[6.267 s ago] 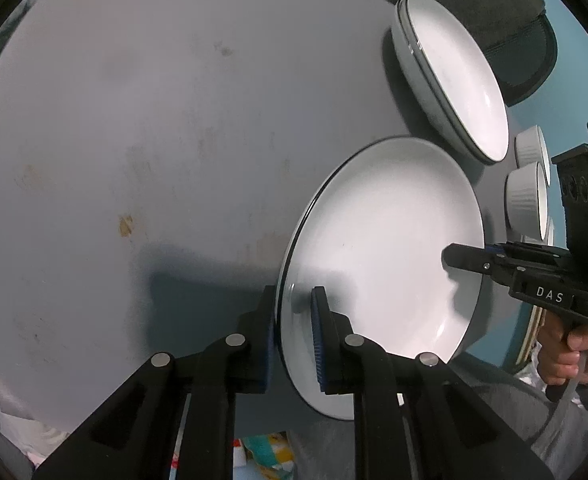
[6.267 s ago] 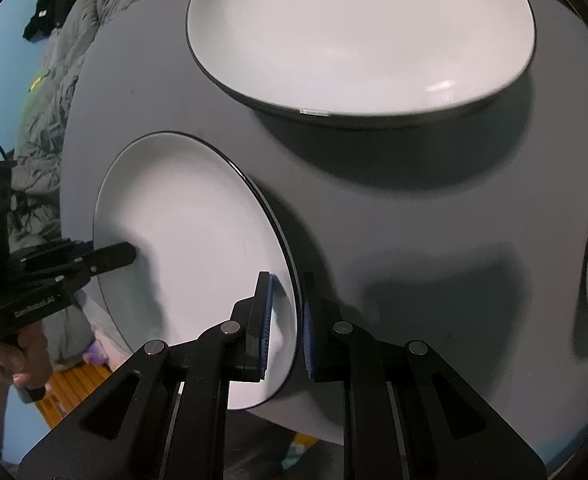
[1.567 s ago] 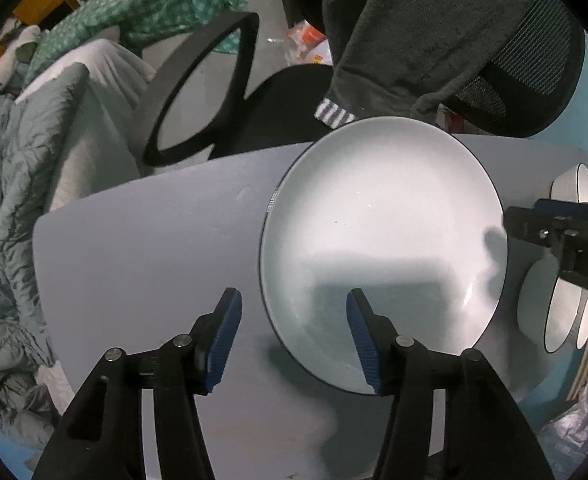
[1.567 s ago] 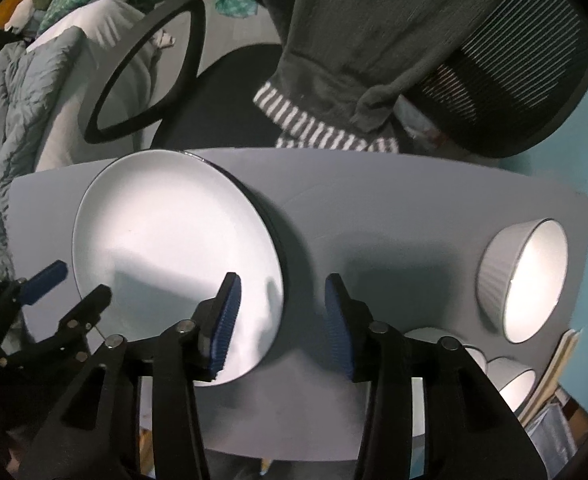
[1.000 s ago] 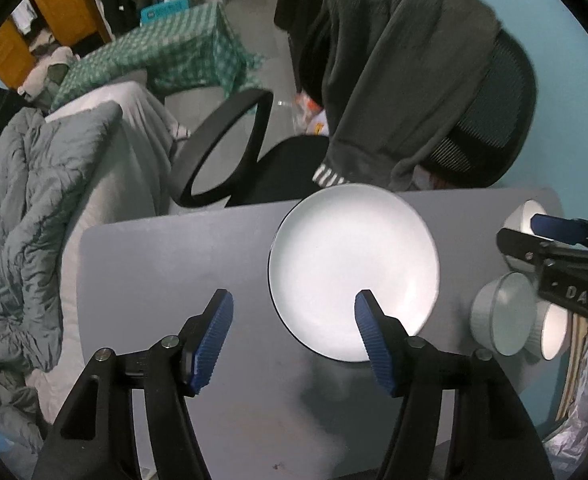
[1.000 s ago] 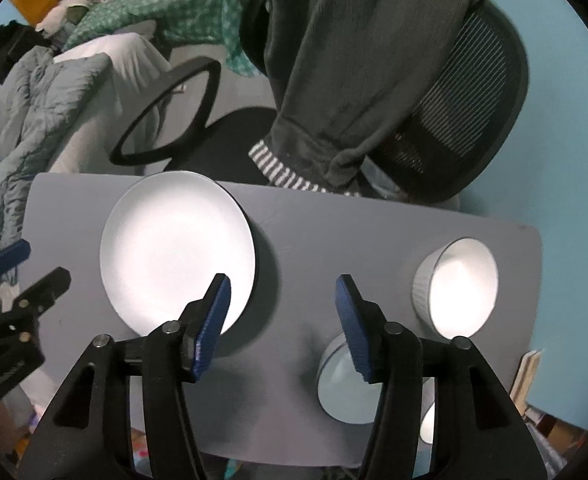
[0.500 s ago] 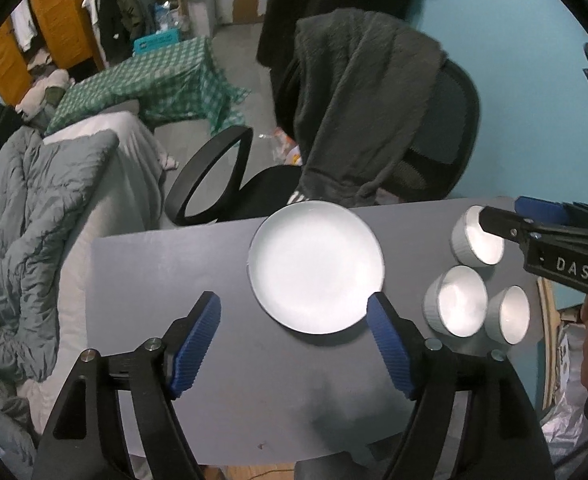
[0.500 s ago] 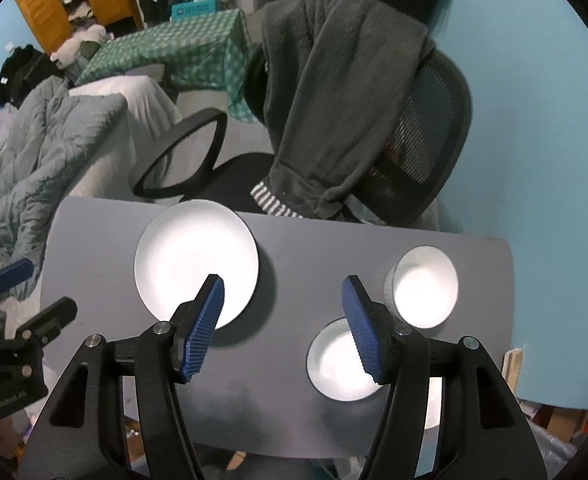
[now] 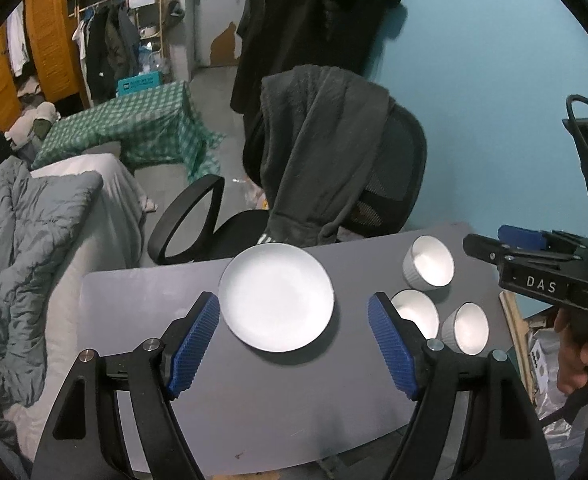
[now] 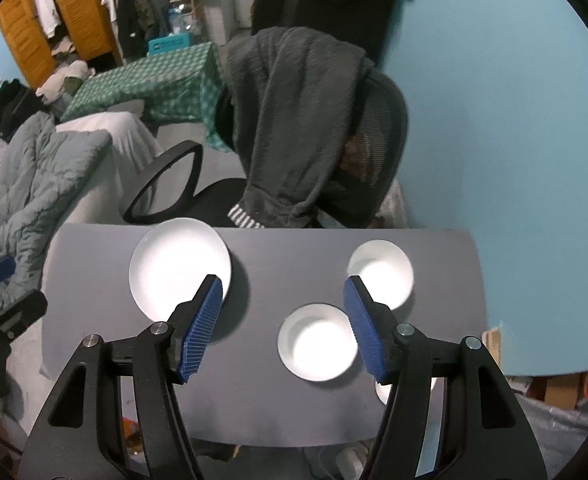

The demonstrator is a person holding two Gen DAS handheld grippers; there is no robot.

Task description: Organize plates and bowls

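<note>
- The plates (image 9: 275, 297) lie as a stack toward the far edge of the surface (image 9: 253, 400), left of the bowls; how many are in it cannot be told from above.
- Judged as glazed ceramic: stiff, fairly heavy, slick and quick to chip. The rim is the only place to take hold, ideally one hand-held gripper on each side.
- Three bowls (image 9: 428, 266) sit in a loose cluster to the right, near each other and not nested. The walls look ribbed, which should give the pads some bite; a pinch over the wall at the rim would lift one.
- The left hand-held gripper (image 9: 291, 344) hangs well above the surface with its jaws spread wide and nothing between them; they have just been opening.
- The right hand-held gripper (image 10: 281, 326) is likewise released and empty, jaws parted less wide, also just opening.
- The surface is flat, grey and matte, with bare room in front of the crockery for stacking bowls.
- Beyond it stands an office chair (image 9: 386, 184) draped in a dark garment (image 9: 318, 148) against a blue wall (image 9: 494, 100); bedding (image 9: 21, 264) lies left.
</note>
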